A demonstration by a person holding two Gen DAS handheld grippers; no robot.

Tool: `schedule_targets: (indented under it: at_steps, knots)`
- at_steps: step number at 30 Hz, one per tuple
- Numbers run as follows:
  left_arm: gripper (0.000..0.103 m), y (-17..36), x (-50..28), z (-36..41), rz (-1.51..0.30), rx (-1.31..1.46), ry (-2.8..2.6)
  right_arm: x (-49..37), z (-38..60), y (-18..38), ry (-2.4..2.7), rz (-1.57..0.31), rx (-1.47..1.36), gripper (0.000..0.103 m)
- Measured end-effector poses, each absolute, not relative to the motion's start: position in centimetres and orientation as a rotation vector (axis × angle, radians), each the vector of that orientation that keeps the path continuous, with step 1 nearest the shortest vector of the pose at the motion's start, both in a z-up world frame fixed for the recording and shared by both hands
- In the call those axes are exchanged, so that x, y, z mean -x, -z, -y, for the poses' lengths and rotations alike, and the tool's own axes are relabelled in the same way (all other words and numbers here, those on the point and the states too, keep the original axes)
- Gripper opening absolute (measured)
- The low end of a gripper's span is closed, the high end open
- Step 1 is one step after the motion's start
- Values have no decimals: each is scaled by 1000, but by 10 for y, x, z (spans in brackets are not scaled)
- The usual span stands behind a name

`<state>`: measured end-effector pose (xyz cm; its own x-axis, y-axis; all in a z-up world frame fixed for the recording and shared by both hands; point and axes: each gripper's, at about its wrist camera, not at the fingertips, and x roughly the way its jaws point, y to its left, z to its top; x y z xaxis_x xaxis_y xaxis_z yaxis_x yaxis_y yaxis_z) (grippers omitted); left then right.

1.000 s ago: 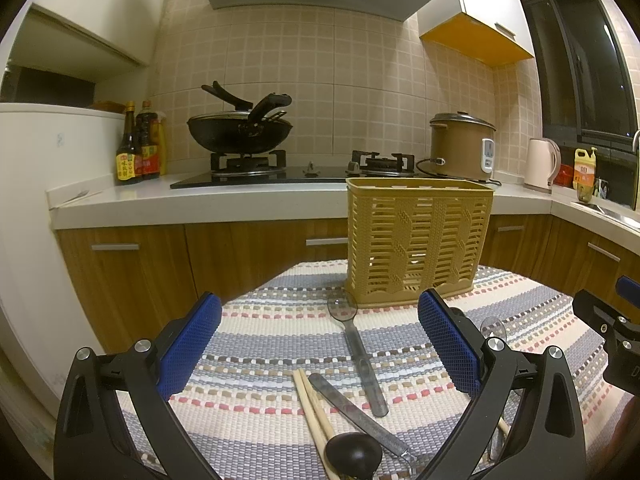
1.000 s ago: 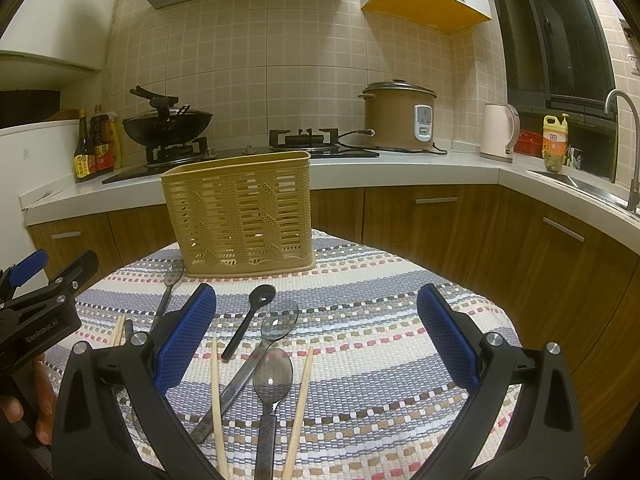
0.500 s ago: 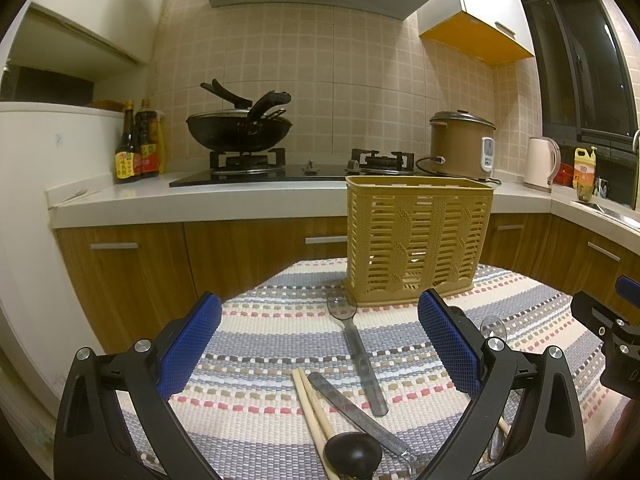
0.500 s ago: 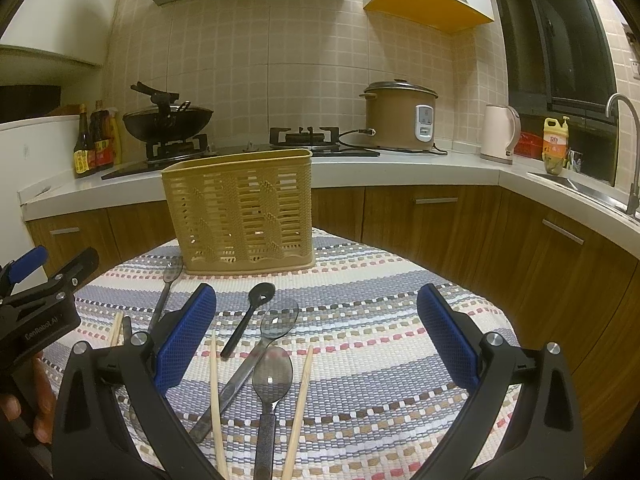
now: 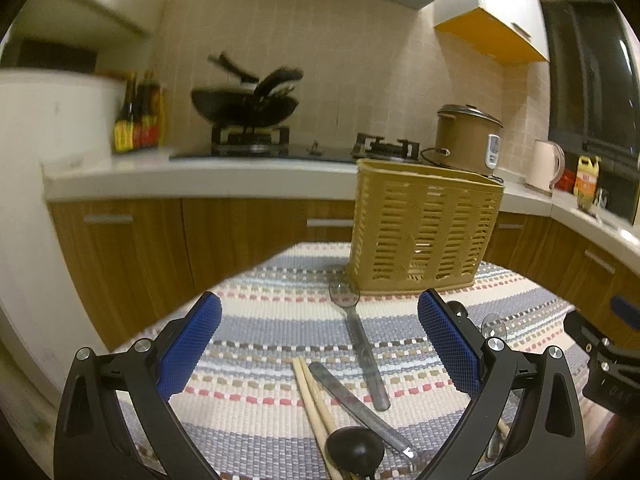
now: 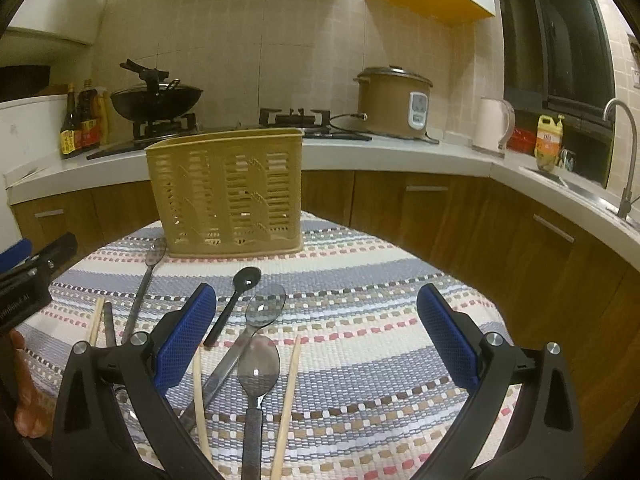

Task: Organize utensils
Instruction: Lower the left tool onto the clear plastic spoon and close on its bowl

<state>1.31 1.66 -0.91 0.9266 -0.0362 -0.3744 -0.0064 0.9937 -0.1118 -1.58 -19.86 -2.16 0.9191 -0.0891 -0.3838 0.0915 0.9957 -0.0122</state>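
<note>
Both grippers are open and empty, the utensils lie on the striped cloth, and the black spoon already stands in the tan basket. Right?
Not quite. The black spoon lies on the cloth before the basket, as the right wrist view shows. The rest holds.

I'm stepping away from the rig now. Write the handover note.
Left claw: open, holding nothing, above the striped cloth.
Right claw: open, holding nothing, over the spoons.
Yellow basket stands upright at the back of the cloth.
Clear spoons, black spoon and chopsticks all lie loose on the cloth.
Done: nothing visibly in the basket.
Left: every utensil.
</note>
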Motion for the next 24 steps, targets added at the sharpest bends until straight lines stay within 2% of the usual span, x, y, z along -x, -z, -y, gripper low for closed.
schedule_targets:
  at_steps: [5,6,14,17,22,24]
  knots:
    - [93,15,-30,-30,-494,167,31,10,200,24,63,-438,-13,95]
    - [89,15,-35,-32,-529,171,49,7,199,25,56,-456,-12,95]
    - [83,9,-92,-31,-786,94,313,-33,205,15,-136,-675,-80,93]
    - [83,17,-128,-34,-886,116,445,-57,208,12,-181,-772,-119,88]
    - [83,36,-172,-35,-1019,163,518,-107,220,21,-245,-994,-275,72]
    - [80,43,-187,-33,-1061,170,503,-126,222,31,-253,-1084,-336,69]
